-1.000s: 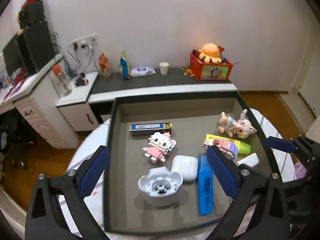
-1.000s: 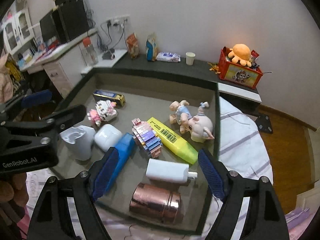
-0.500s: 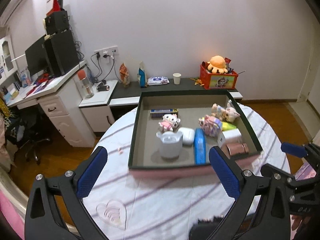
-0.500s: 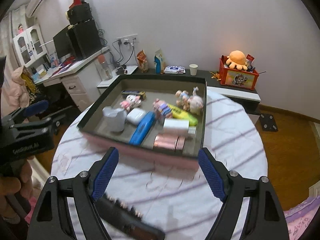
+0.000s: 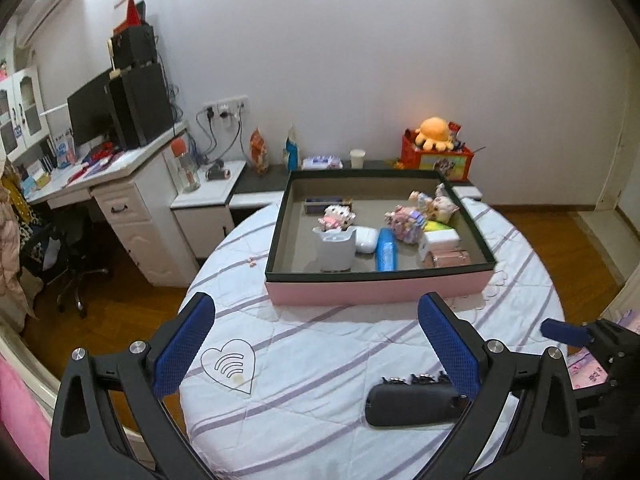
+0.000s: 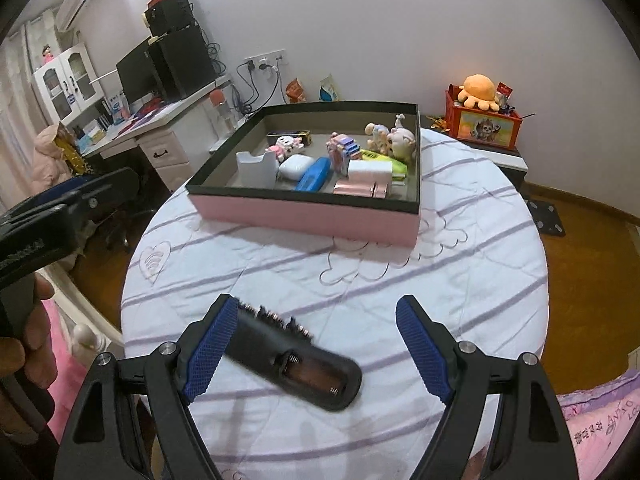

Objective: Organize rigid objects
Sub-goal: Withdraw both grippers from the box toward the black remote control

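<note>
Beyond both empty, wide-open hand-held grippers [image 5: 316, 344] [image 6: 316, 344] the tray [image 5: 376, 288] (still full) now sits farther off.

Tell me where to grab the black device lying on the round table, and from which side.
Grip the black device across its narrow width at mid-body, coming down from above with the right tool, whose open jaws already straddle it. It lies flat and long; avoid the bristled end and the open battery bay.

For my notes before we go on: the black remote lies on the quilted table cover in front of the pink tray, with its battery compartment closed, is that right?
Not quite: in the right wrist view the black remote lies on the table cover in front of the pink tray, but its battery compartment is open, springs showing.
</note>
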